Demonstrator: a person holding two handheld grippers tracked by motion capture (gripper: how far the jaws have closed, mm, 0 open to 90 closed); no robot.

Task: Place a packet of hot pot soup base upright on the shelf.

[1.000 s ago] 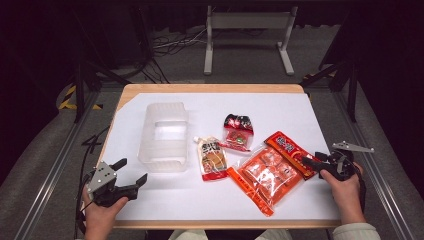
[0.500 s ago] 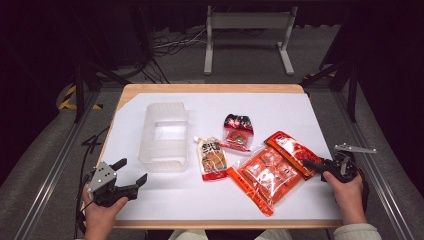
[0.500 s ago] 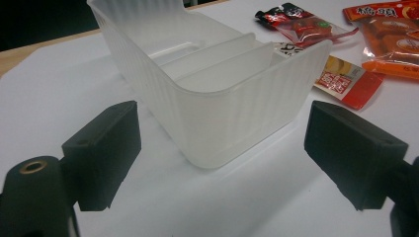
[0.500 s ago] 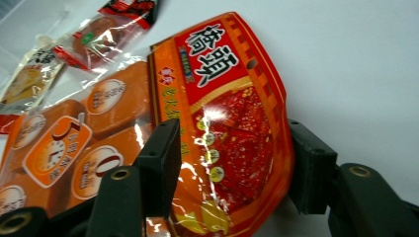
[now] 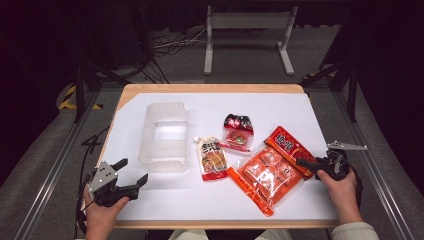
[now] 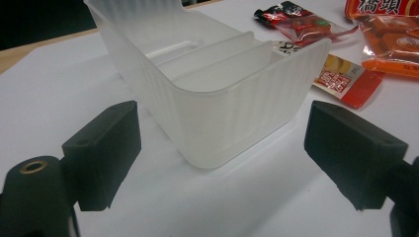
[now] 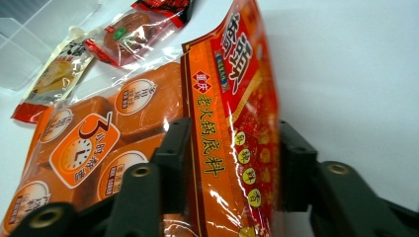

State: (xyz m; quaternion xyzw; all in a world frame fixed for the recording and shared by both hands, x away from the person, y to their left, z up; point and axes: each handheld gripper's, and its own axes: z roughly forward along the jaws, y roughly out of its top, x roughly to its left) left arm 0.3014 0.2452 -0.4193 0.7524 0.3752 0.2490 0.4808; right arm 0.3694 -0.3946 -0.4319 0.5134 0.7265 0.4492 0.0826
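Note:
My right gripper (image 5: 303, 163) sits at the right of the table, and its jaws have just been closing on the near end of a red hot-pot packet (image 5: 288, 146). In the right gripper view both pads press the sides of the red packet (image 7: 242, 98), with my right gripper (image 7: 230, 148) around it. Beside it lies a clear orange bag of blocks (image 5: 266, 176), also seen close up as the orange bag (image 7: 89, 143). My left gripper (image 5: 134, 170) rests open at the front left. In its own view my left gripper (image 6: 222, 143) faces a translucent plastic container (image 6: 222, 98) and is apart from it.
The container (image 5: 165, 137) stands left of centre on the white sheet (image 5: 300, 110). A sauce pouch (image 5: 212, 159) and a small dark-red snack packet (image 5: 237, 132) lie in the middle. The floor, metal frame legs and cables lie beyond the far edge.
The right gripper's jaws have narrowed onto the end of the red packet, and that hand has shifted slightly. The left gripper has stayed where it was.

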